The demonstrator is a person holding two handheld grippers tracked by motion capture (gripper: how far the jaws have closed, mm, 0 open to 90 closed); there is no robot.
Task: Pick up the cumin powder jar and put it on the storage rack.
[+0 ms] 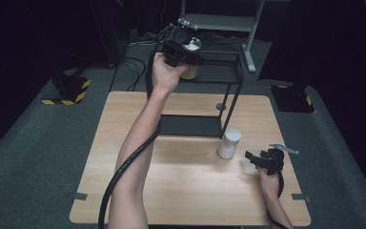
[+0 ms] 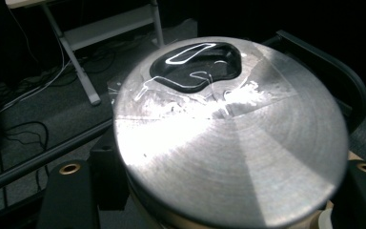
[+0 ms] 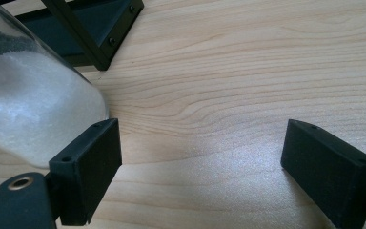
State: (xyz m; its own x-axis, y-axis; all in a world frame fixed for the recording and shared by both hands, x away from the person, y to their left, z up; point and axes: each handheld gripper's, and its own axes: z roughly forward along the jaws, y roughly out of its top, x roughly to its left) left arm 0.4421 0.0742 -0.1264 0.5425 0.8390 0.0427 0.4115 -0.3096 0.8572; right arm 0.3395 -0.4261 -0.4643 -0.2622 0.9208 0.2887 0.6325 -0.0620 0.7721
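Note:
My left gripper (image 1: 185, 46) is raised at the left end of the black rack's top shelf (image 1: 217, 71), shut on a jar with a brushed metal lid (image 2: 228, 143) and a tan body (image 1: 189, 73). The lid sits between the two black jaws in the left gripper view. I cannot tell whether the jar rests on the shelf. A white jar (image 1: 229, 142) stands on the wooden table (image 1: 186, 191) by the rack's front right leg. My right gripper (image 1: 250, 159) lies just right of it, open, with bare wood between its jaws (image 3: 209, 157). The white jar (image 3: 24, 109) is outside its left jaw.
The rack's lower shelf (image 1: 190, 125) sits on the table's far middle. Its corner (image 3: 95, 28) shows in the right gripper view. Behind the table are a grey metal stand (image 1: 250, 33), floor cables (image 1: 133, 62) and striped black-and-yellow bases (image 1: 69, 90).

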